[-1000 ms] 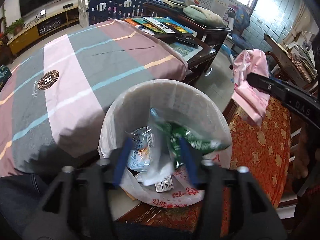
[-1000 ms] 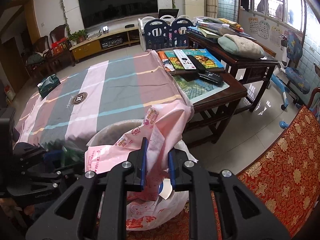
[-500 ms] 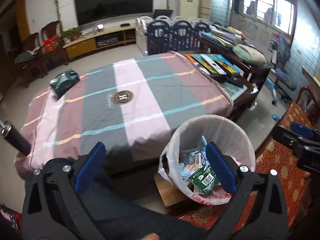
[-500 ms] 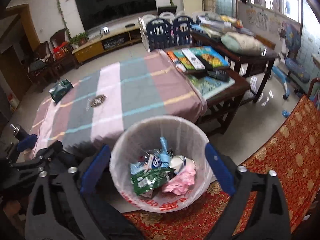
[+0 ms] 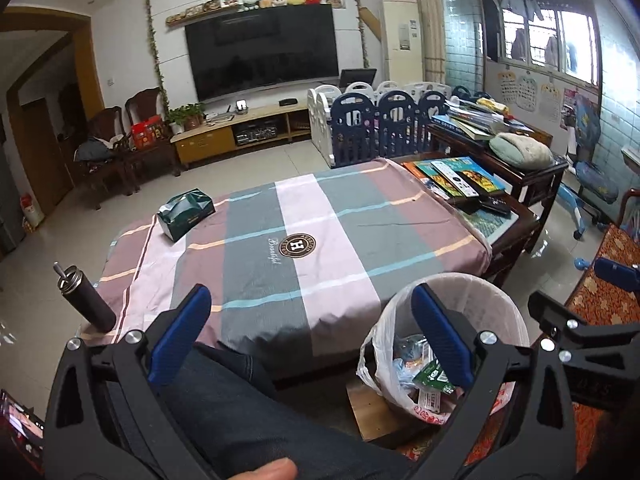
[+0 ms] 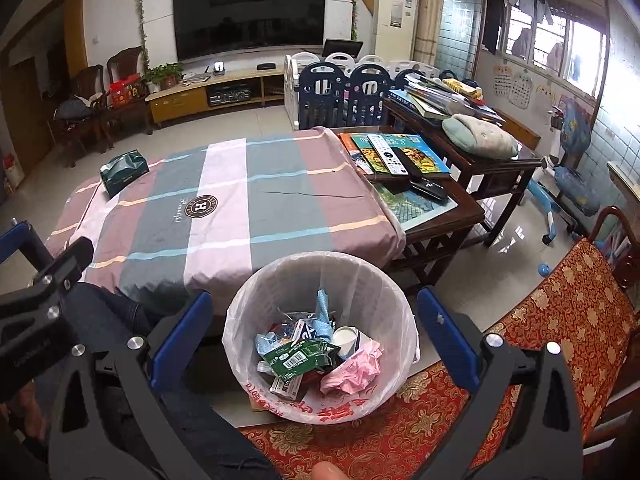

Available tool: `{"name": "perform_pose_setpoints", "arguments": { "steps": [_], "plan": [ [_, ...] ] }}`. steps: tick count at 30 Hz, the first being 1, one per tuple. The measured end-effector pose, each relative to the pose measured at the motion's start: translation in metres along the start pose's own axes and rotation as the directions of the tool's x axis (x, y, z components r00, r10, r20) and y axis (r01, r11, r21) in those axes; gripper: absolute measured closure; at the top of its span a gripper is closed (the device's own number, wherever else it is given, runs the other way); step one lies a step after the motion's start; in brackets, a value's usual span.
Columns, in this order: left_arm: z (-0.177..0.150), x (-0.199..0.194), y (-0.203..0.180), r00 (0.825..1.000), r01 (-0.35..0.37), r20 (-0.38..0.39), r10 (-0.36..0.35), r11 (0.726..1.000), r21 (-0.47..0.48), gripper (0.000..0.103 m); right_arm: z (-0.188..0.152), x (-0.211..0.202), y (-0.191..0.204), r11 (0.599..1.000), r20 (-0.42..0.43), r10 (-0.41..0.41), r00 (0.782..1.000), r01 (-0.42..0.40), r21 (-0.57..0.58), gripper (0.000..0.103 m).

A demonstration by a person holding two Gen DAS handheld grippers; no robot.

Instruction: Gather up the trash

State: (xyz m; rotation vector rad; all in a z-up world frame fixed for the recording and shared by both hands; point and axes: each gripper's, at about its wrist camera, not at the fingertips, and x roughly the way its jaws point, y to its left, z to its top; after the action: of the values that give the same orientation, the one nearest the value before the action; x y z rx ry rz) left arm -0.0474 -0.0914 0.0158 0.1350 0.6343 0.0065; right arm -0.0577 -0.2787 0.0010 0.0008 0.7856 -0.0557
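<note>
Right wrist view: both tongs, right tongs (image 6: 310,338) and left tongs (image 5: 310,334), hang spread wide and empty above the lined bin (image 6: 280,276), where a pink bag (image 6: 356,368) and green wrapper (image 6: 298,358) lie dropped.

both wrists downward, sharing bin (image 5: 460,312)

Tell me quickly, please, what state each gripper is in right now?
Left gripper: open, jaws just spread wide, holding nothing.
Right gripper: open, jaws just spread wide, empty above the trash bin.
</note>
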Motion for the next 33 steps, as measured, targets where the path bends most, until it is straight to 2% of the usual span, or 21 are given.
{"name": "perform_pose_setpoints", "arguments": {
  "steps": [10,19,33],
  "plan": [
    [-0.004,0.005,-0.003,1.0,0.023,-0.021,-0.023,1.0,0.015,0.003,-0.002,0.001,0.004,1.0,-0.009,0.006,1.0,-0.006,-0.008,0.003],
    [-0.005,0.004,0.006,1.0,-0.018,-0.021,0.018,1.0,-0.019,0.003,0.0,-0.002,0.002,1.0,0.005,-0.026,1.0,0.026,-0.011,0.003],
    [-0.007,0.003,0.003,1.0,0.004,-0.028,-0.004,1.0,0.002,0.003,0.004,-0.006,-0.006,0.999,0.029,-0.047,0.998,0.047,0.003,0.003]
  ]
}}
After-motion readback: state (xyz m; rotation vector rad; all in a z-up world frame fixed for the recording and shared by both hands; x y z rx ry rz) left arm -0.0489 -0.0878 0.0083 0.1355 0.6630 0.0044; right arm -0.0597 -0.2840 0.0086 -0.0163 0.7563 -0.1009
